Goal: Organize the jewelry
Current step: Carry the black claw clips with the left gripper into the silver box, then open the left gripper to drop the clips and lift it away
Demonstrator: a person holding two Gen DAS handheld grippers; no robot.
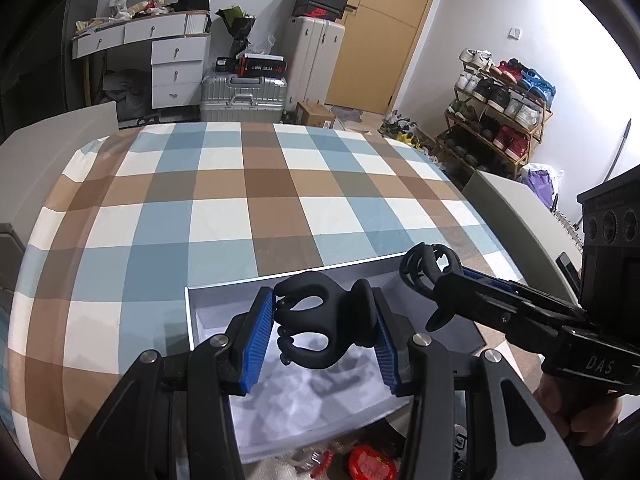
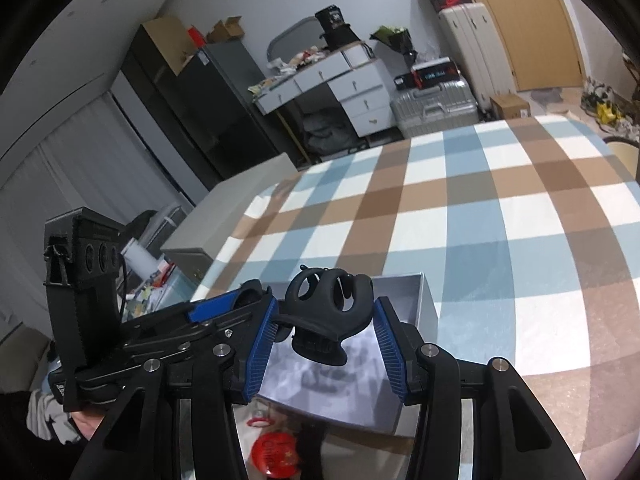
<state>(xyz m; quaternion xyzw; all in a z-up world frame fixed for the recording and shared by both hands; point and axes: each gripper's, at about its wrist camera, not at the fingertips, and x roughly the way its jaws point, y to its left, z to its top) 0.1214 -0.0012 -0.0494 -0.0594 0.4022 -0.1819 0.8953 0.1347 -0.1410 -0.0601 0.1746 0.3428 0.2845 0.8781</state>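
Left gripper: left gripper (image 1: 326, 334) pinches a black hair claw clip (image 1: 320, 320) between its blue ribbed pads (image 1: 256, 340), low over the open box.
Right gripper: right gripper (image 2: 326, 332) likewise clamps a second black claw clip (image 2: 330, 312) between its blue pads (image 2: 262, 344); seen from the left camera this clip (image 1: 430, 266) sits at the tip of the right gripper (image 1: 452, 280), to the right of the first and just past the box's far right corner.
Box: pale grey, shallow, rectangular gift box (image 1: 192, 320) with thin straight walls, lying near the table's near edge; both clips hang above its white interior, apart from the floor of it.
Clip shape: matte black plastic, curved looping teeth with oval openings, wide flared wings at the hinge end.
Table: checked cloth (image 1: 240, 200) in blue, brown and cream squares, smooth and flat.
Hidden: the box's near wall is covered by the gripper bodies; a glossy film at the bottom of both views carries reflections, so the dark smudges on the box floor cannot be made out.
Cut off: a red round item (image 2: 276, 454) and clear plastic wrapping lie at the near edge, partly behind the gripper frames.
Hand: a hand (image 1: 576, 404) grips the right handle, mostly out of frame.
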